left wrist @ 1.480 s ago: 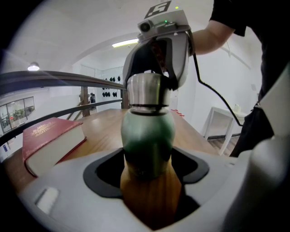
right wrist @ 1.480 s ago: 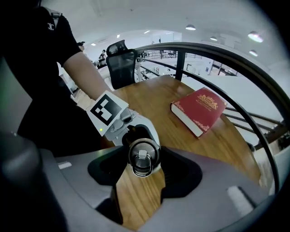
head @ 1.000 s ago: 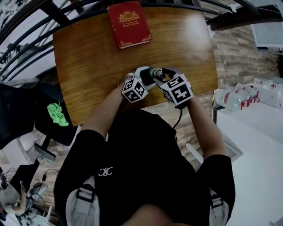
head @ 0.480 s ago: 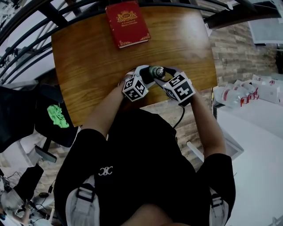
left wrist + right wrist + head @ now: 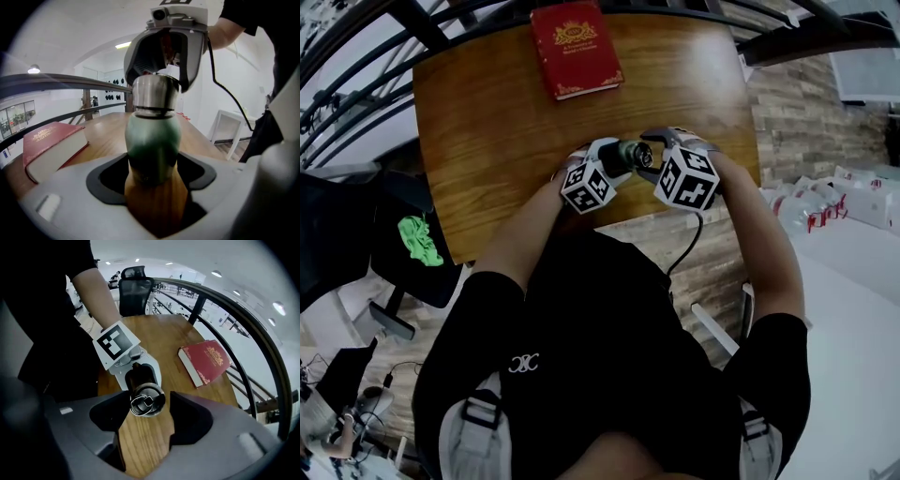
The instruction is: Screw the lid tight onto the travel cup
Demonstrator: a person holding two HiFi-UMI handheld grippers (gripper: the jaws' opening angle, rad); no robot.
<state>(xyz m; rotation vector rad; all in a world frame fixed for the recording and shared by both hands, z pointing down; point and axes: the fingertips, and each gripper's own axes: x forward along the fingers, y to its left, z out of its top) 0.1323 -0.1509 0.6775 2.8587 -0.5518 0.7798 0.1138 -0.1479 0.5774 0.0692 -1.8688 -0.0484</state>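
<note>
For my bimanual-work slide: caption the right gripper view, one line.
Right gripper jaws opening around the steel lid of a green travel cup held by the left gripper.

"How many cups do you count?"

"One travel cup (image 5: 627, 153), with one lid (image 5: 146, 401) on it."

"And books?"

"One red book (image 5: 576, 49), and one desk (image 5: 487, 141)."

"Grippers?"

"Two: the left gripper (image 5: 152, 185) and the right gripper (image 5: 145, 427). The right one's jaws are opening, with the lid between them. There are also two cubes, a marker cube (image 5: 586, 187) on the left gripper and a marker cube (image 5: 686, 178) on the right."

"Any chairs?"

"One black office chair (image 5: 136, 289)."
</note>
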